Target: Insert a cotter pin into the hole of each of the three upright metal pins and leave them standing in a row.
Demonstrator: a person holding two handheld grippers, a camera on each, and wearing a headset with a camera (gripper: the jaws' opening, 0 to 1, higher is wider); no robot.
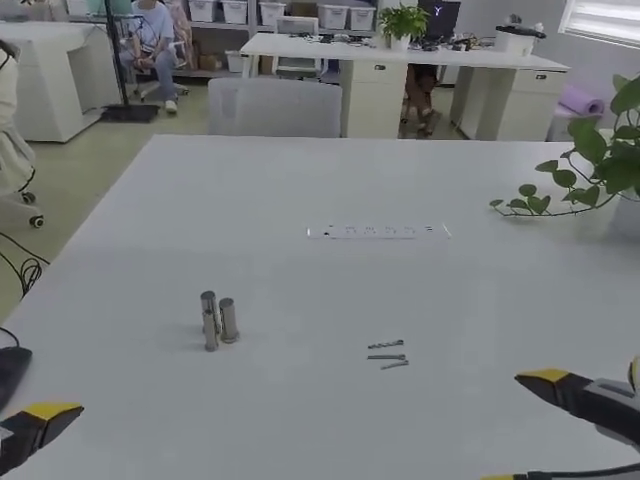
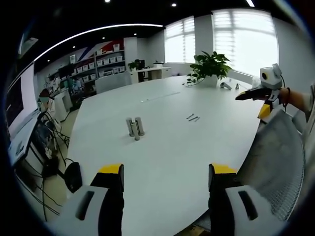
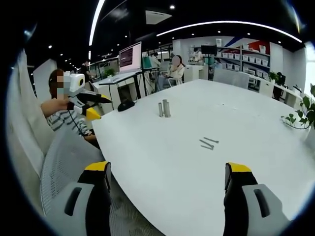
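- The left gripper (image 2: 167, 171) hung at the near edge of the white table (image 1: 420, 180), its jaws spread wide with nothing between them.
- The right gripper (image 3: 167, 168) likewise had its jaws wide apart and empty.
- Three metal pins (image 1: 217, 321) stood upright, close together on the table, well ahead of both pairs of jaws.
- Three cotter pins (image 1: 387, 354) lay flat to the right of the metal pins, apart from them and well clear of both grippers.
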